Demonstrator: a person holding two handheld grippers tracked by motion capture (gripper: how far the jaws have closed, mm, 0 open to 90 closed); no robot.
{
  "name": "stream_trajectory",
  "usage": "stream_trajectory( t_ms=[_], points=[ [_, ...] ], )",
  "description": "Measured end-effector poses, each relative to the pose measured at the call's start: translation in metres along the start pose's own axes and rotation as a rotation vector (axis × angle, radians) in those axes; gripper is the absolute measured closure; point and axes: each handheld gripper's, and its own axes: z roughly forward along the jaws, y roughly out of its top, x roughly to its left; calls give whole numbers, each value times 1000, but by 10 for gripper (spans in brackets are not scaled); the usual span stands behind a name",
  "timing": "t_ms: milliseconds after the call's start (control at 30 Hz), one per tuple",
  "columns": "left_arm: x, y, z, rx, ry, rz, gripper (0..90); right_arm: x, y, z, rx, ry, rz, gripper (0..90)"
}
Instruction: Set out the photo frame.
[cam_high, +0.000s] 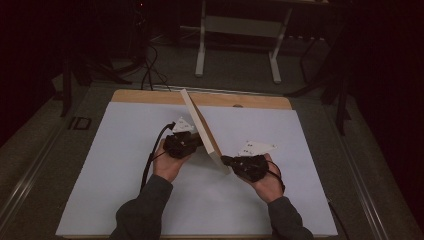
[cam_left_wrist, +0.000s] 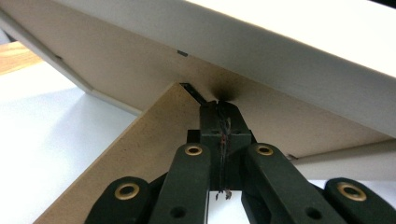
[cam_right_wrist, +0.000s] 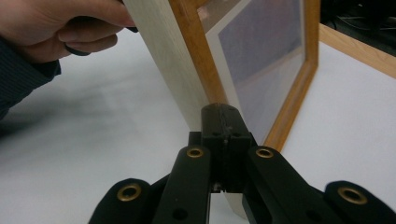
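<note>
1. Light wooden picture frame with brown fibreboard back stands tilted on edge near the middle of the white table top.
2. Left gripper sits just left of the frame; in the left gripper view its jaws are clenched with nothing between them, tips against the frame's back beside the brown fibreboard easel flap.
3. Right gripper is at the frame's near corner; jaws pressed together, empty, tips touching the frame's edge.
4. Glass front faces away from the left gripper.
</note>
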Motion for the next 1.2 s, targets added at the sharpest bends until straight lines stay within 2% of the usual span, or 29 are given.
stream_trajectory(
  t_ms=[500,833,1100,1200],
  points=[
    [-9,-7,-8,-15,-21,45,900,5,1,3,-1,13,-8,900],
    [-4,-7,-8,-16,-46,47,900,8,2,6,-3,17,-11,900],
    [0,-6,-8,-18,-52,34,900,12,6,10,-5,29,-24,900],
    [3,-6,-7,-20,-68,28,900,13,7,12,-7,33,-23,900]
  ],
)
